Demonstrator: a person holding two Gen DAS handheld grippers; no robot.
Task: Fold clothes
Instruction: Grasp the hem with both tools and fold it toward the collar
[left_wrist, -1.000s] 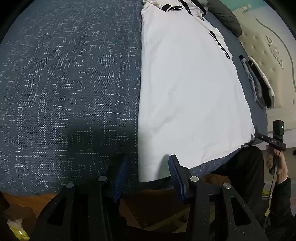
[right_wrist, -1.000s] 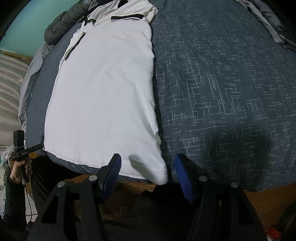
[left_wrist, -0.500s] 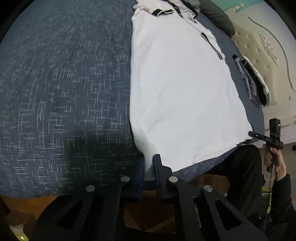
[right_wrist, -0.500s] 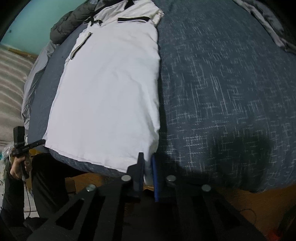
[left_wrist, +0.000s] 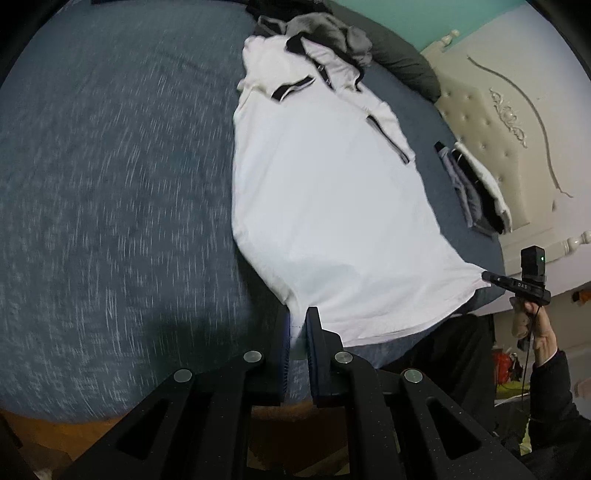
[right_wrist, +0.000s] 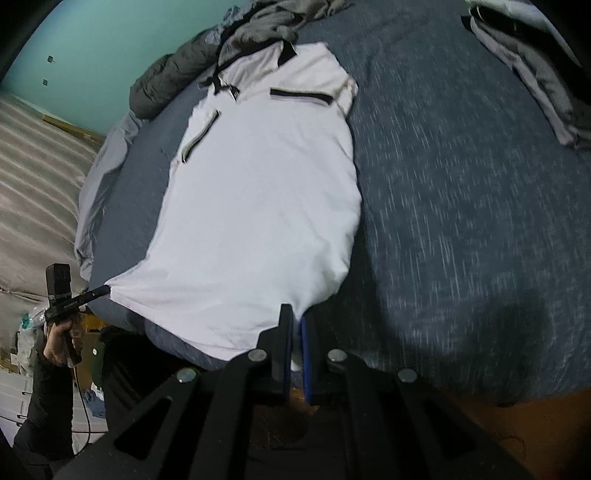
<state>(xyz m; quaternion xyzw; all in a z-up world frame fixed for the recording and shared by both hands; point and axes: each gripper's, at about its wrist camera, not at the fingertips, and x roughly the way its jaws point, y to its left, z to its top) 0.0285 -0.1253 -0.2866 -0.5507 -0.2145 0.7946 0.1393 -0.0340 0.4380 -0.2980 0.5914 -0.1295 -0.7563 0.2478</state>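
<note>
Left gripper (left_wrist: 297, 325): jaws nearly closed, clamped on a bottom-hem corner of the white polo shirt (left_wrist: 325, 206); only a thin strip of white fabric shows between the blue pads. Right gripper (right_wrist: 296, 325): same, jaws pinched narrow on the opposite hem corner, cloth visible in the gap. Each gripper also shows in the other's view, at the far hem corner, held by a hand (right_wrist: 61, 339). Shirt lies lengthwise on the blue-grey bedspread (left_wrist: 110, 184), sleeves folded in, black-trimmed collar (right_wrist: 284, 51) at the far end touching a grey clothes pile (right_wrist: 266, 22). Hem end is pulled taut between the two grippers at the bed's near edge. Folded clothes stack (left_wrist: 476, 192) sits apart near the tufted headboard (left_wrist: 517, 122). Bedspread is motion-blurred in both views.
</note>
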